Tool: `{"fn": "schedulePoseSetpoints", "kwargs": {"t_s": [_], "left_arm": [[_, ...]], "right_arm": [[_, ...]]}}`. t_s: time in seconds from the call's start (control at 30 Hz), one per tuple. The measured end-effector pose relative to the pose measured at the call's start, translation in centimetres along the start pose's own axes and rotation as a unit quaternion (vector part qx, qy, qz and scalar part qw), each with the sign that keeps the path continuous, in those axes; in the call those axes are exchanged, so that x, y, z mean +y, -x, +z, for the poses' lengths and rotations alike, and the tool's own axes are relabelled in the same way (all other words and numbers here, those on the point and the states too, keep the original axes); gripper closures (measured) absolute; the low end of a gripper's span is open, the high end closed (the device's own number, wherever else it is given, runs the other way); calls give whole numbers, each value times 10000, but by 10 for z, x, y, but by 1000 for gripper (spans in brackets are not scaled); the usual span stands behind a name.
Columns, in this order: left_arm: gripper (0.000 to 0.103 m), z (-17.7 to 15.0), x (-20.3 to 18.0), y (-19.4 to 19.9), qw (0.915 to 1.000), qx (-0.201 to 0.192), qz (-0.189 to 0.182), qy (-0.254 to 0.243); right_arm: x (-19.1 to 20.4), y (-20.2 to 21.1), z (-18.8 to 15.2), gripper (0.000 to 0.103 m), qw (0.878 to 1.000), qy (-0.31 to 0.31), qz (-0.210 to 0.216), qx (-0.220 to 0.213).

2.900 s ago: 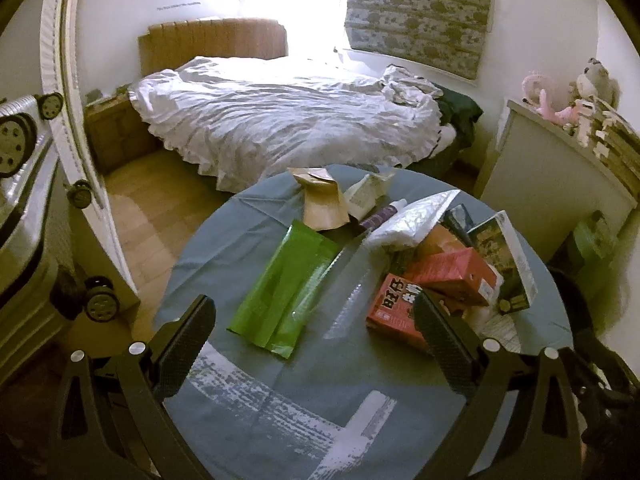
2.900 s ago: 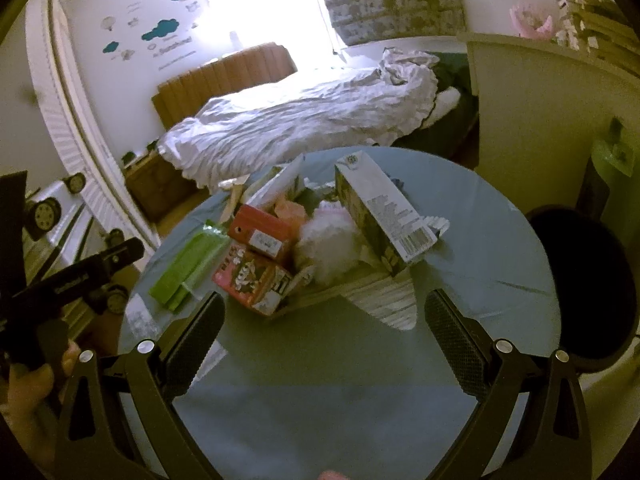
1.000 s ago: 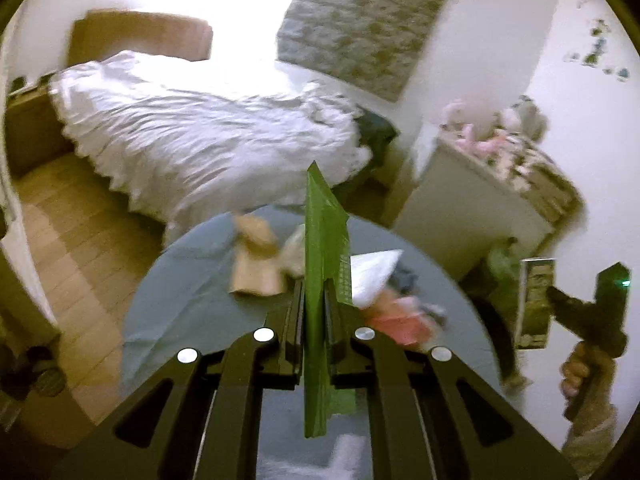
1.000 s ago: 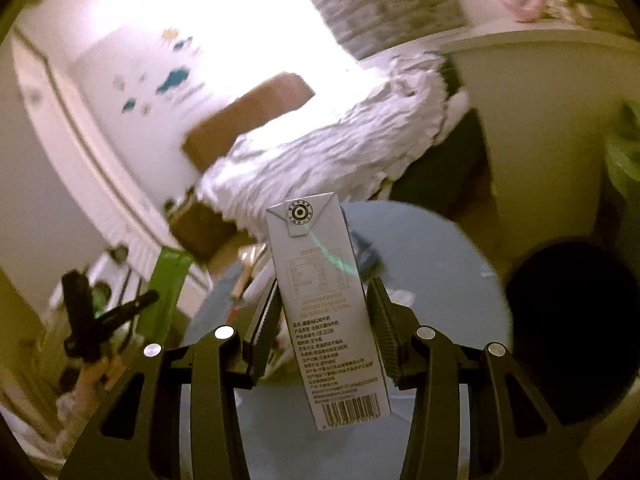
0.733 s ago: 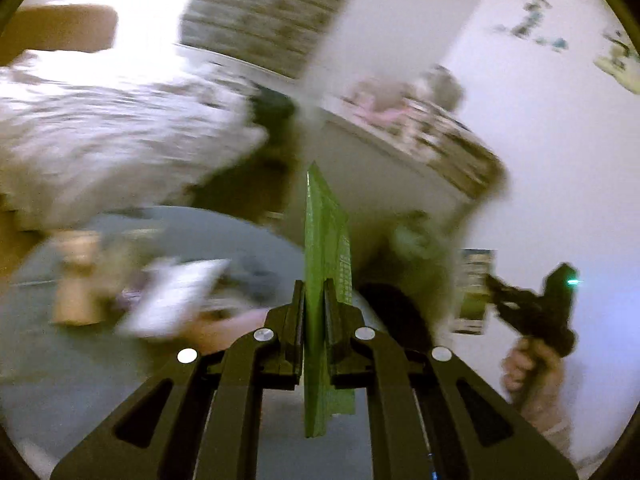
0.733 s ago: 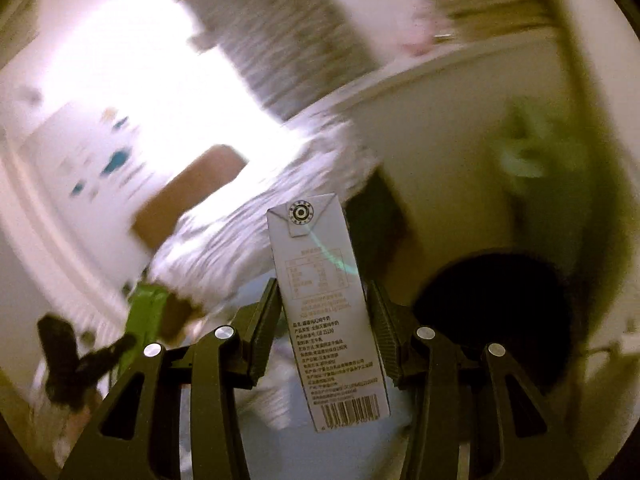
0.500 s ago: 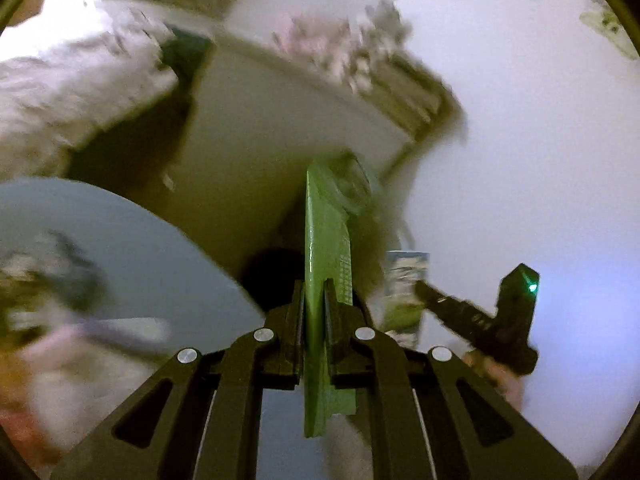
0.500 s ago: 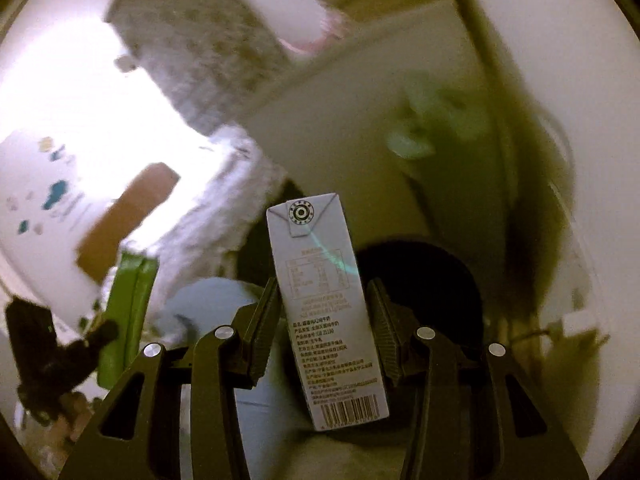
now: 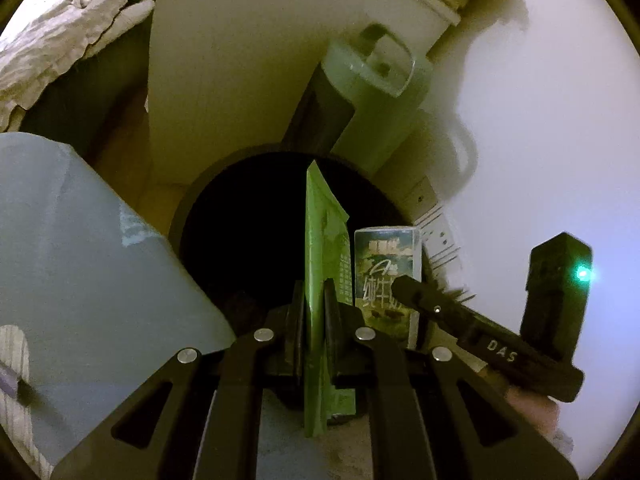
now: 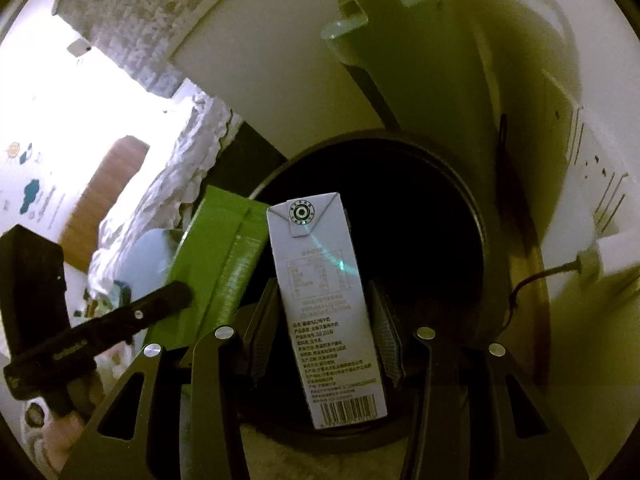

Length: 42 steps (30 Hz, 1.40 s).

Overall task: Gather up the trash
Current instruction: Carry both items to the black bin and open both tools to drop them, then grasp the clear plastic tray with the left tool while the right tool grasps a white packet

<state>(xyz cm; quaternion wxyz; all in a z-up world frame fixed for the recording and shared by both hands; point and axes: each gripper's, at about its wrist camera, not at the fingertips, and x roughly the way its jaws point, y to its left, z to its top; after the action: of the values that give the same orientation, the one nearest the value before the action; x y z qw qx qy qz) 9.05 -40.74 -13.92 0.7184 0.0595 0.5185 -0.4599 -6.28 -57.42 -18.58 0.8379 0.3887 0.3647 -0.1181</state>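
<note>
The left tool is clamped on a flat green plastic pouch, held upright over the dark round waste bin beside the grey-covered bench. The long pouch may catch on the bin's rim and fall outside when released. The right tool grips a tall pale-grey milk carton over the same opening. If both drop together, the carton may strike the pouch and tip out. Three seconds ago, both tools were open above the bench, and the pouch and carton lay there.
</note>
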Motion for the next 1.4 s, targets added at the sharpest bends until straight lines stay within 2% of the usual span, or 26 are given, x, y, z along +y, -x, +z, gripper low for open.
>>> {"fn": "schedulePoseSetpoints", "kwargs": {"t_s": [0.17,0.4,0.43,0.47,0.5,0.53,0.6,0.87,1.07,1.2,1.3,1.4], "left_arm": [[93,-3,3,-5,9999,114,62,55],[86,-2,-2,-9,9997,66,217,-29],[79,-1,-3,-8,9997,65,229,-50],[69,-2,-4,-7,9997,53,245,-69],[52,-3,-6,-4,9998,-18,193,-101],[39,-4,-7,-1,9998,-81,108,-120],[23,-5,-10,8,9995,-221,168,-143],[22,-25,-7,65,9974,-714,93,-72],[22,-60,26,145,9897,-1376,0,391],[22,-93,57,205,9784,-1936,146,702],[22,-124,101,254,9646,-2328,619,1070],[22,-151,143,284,9516,-2420,1021,1597]], "right_arm": [[3,-4,-12,58,9999,15,-38,130],[4,-3,-20,57,9995,-33,-65,298],[4,-1,-21,54,9995,-40,-52,297],[3,1,-21,44,9996,-46,-40,276],[3,5,-22,40,9997,-63,-17,226],[4,7,-21,38,9998,-71,4,203],[6,13,-21,38,9998,-45,4,181],[32,43,-20,38,9997,197,114,44],[102,58,-17,34,9942,977,436,102],[157,59,-21,34,9854,1525,703,296],[202,52,-29,34,9752,1907,961,572],[246,39,-37,34,9633,2123,1329,969]]}}
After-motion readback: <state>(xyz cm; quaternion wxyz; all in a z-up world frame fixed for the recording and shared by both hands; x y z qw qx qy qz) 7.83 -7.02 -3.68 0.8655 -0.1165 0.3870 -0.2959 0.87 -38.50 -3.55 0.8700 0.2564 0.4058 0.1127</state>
